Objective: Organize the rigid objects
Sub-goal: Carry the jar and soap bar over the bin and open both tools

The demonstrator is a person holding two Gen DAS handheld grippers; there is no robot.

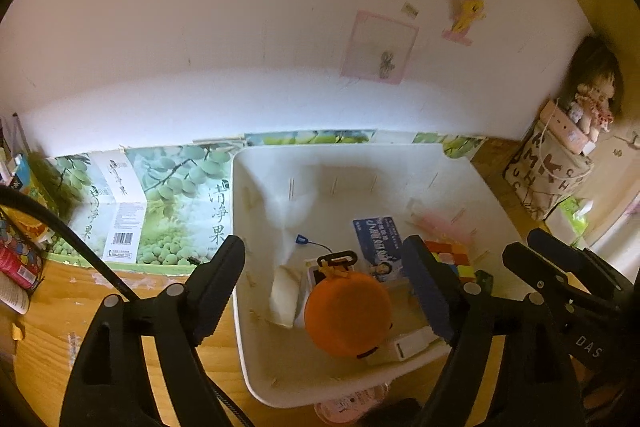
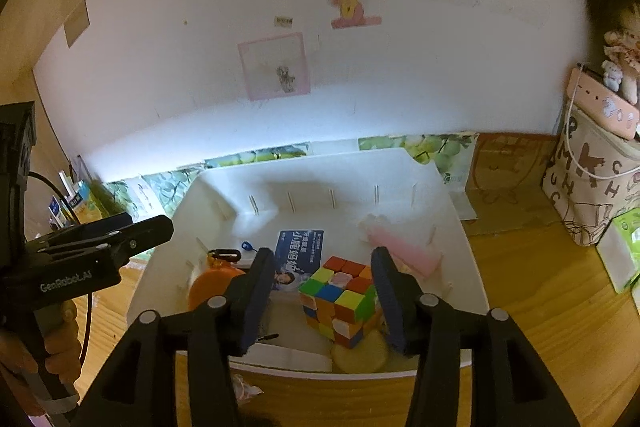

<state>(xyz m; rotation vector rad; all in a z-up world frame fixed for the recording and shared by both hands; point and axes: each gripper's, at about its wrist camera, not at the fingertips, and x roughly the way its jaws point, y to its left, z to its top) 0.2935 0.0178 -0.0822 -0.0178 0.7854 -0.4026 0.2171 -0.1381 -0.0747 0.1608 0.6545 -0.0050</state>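
Cube: puzzle cube (image 2: 340, 301), multicoloured, is being seen inside the white bin (image 2: 460, 227), towards its near right corner, resting partly on a pale round item (image 2: 360, 355).
Right gripper (image 2: 326, 297): is being held over the cube with fingers set narrowly to either side; the pads are not pressing on it, so nothing is being gripped.
Orange item: orange round toy (image 1: 348, 311) with a black clip is lying in the bin's near left part, beside a white block (image 1: 404, 345).
Left gripper (image 1: 324, 291): is being held above the orange toy with fingers spread wide and nothing between the pads.
Other contents: blue printed packet (image 2: 298, 259) is lying flat mid-bin; pink bottle (image 2: 400, 247) is lying along the right wall.
Surroundings: bin is standing on a wooden desk (image 2: 540, 307), with a grape-printed cardboard sheet (image 1: 160, 207) lying to the left against the wall.
Step judged in hand: items are being released into the bin, both grippers standing clear of their objects.
Handling advice: each gripper is best being lifted straight up, so that neither cube nor toy is being dragged; the cube, being perched on the round item, is judged liable to tip if nudged.
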